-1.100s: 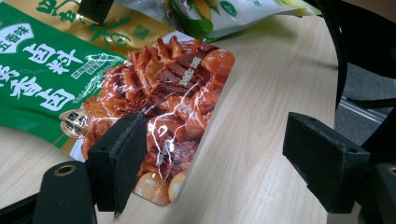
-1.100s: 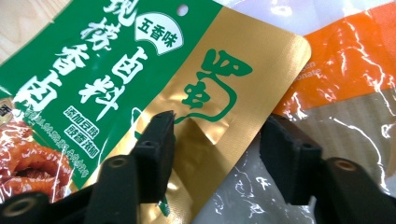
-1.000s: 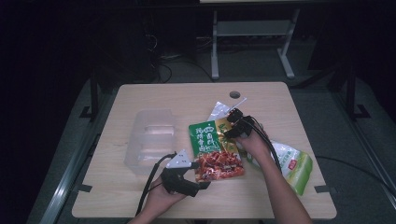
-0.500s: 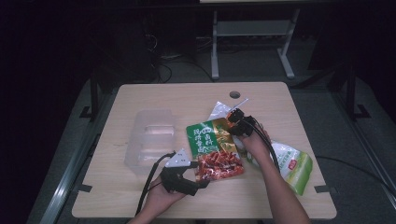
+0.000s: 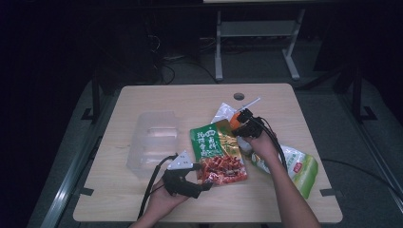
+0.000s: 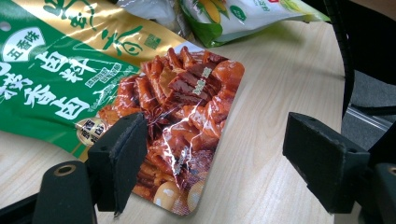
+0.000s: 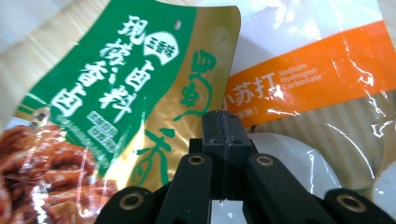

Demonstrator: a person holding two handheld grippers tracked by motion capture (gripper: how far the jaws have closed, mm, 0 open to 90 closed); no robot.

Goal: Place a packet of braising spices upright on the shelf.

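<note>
On the bench (image 5: pixel 142 199), centre: one green-and-gold snack pouch (image 5: pixel 216 149), lying flat, beside a clear plastic tray (image 5: pixel 152 142), an orange-banded white packet (image 7: pixel 322 65) and a pale green bag (image 5: pixel 294 166). Right tool (image 5: pixel 242 119): jaws just pressed together at the pouch's top right edge; whether foil is pinched cannot be told. Left tool (image 6: pixel 219 158): jaws spread, straddling the pouch's lower corner, one pad over the foil.

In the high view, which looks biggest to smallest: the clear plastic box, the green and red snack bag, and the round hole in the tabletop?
1. The green and red snack bag and the clear plastic box look about alike in spread; I would not rank them.
2. The round hole is plainly the smallest.
</note>
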